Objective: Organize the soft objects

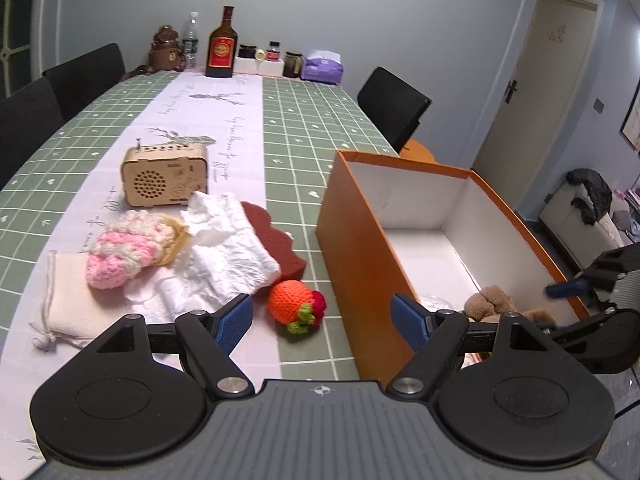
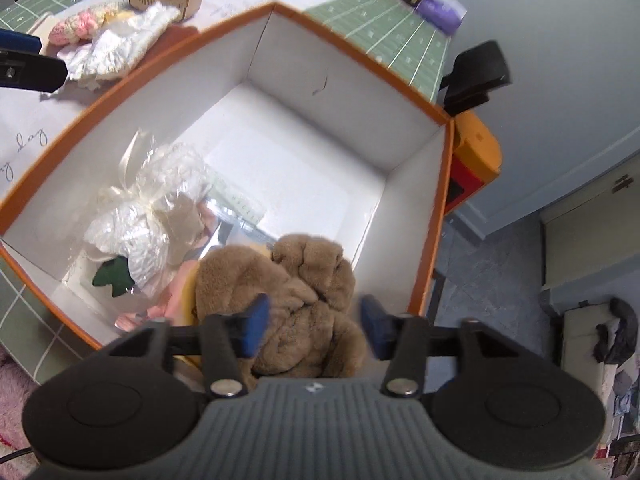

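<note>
An orange box [image 1: 360, 248] with a white inside stands on the table's right side. In it lie a brown plush toy [image 2: 304, 280], a crinkly clear bag [image 2: 148, 208], a green felt leaf [image 2: 112, 276] and something pink [image 2: 176, 292]. My right gripper [image 2: 315, 312] hangs open just over the plush, whose fur lies between the pads without being pinched. My left gripper [image 1: 323, 320] is open above the table, over an orange crochet fruit [image 1: 290, 302]. Left of it lie a white cloth [image 1: 228, 248], a brown sponge [image 1: 276, 236], a pink-and-white crochet piece [image 1: 128, 248] and a cream drawstring pouch [image 1: 76, 304].
A wooden radio [image 1: 164, 176] stands behind the pile. Bottles [image 1: 221, 46], jars and a purple tissue pack [image 1: 322, 68] line the table's far end. Black chairs [image 1: 394, 106] stand at both sides. The box sits near the table's right edge, with floor beyond.
</note>
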`<state>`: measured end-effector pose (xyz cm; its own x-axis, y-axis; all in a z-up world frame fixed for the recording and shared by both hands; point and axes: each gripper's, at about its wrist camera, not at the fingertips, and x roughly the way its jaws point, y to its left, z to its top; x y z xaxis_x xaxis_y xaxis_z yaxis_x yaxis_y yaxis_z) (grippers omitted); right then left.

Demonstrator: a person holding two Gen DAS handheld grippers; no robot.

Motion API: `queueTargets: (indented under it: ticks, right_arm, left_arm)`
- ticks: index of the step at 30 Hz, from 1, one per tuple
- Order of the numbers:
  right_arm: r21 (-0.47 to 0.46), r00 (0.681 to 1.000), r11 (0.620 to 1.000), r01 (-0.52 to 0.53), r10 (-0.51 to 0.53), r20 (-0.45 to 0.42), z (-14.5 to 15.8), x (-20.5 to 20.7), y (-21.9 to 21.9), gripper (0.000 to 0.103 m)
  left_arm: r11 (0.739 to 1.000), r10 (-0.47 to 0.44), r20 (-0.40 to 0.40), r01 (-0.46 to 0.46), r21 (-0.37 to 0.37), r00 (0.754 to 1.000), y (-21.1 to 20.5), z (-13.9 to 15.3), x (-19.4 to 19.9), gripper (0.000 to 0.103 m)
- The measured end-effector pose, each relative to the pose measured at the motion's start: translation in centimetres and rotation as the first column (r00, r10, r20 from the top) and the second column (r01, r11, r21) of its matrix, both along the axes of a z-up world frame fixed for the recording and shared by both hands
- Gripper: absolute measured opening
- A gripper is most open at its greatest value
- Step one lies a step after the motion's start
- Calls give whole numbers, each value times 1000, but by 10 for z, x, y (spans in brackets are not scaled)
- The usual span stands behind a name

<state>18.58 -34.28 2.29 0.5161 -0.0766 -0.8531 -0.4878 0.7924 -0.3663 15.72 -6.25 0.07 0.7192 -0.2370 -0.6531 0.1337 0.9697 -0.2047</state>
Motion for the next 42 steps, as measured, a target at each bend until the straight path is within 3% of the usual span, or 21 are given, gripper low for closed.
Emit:
queueTargets:
  ticks: [2, 6, 8, 12, 15, 19, 21, 24, 31, 33, 35, 42]
  right_arm:
    - [-4, 1000, 1000, -8, 8, 27, 8, -7, 5, 63]
    - [6, 994, 1000, -19, 19, 110, 30, -21, 17, 79]
    - [23, 986, 999, -40, 35, 164, 41, -27, 25, 80]
    - [139, 960, 989, -55, 15, 280, 71, -46, 50, 81]
    - [310, 929, 944, -113, -11, 370, 92, -64, 72, 94]
    - [467, 896, 872, -149, -81, 436, 90, -74, 115, 94]
    - [500, 899, 853, -153, -89, 429, 77, -72, 139, 94]
    - [494, 924, 860, -124, -82, 374, 51, -60, 170, 94]
    - [399, 957, 917, 19, -132, 257, -7, -23, 200, 93]
    - [378, 961, 922, 81, -172, 216, -20, -11, 200, 83]
    - [365, 965, 925, 107, -186, 188, -28, -2, 200, 80]
    - [240, 955, 962, 130, -187, 229, -45, 18, 218, 80]
  left_arm:
    - [1000, 15, 5, -15, -1, 1000, 6, 1, -2, 92]
    - [999, 47, 22, -47, -6, 999, 21, 5, -7, 92]
    - [997, 71, 31, -71, -7, 997, 31, 7, -10, 92]
    - [991, 131, 45, -130, -18, 990, 57, 10, -16, 92]
    - [980, 198, 47, -197, -12, 979, 80, 9, -19, 92]
    - [956, 293, 38, -294, 17, 955, 110, 3, -24, 92]
    - [942, 335, 26, -335, 19, 942, 128, -2, -28, 92]
    - [931, 364, 9, -364, 6, 931, 148, -9, -32, 92]
    - [941, 335, -9, -335, -47, 942, 168, -28, -33, 92]
    - [940, 331, -22, -331, -82, 944, 171, -33, -31, 92]
    - [944, 311, -34, -313, -100, 950, 171, -38, -26, 92]
    - [956, 270, -82, -277, -96, 959, 166, -56, -6, 92]
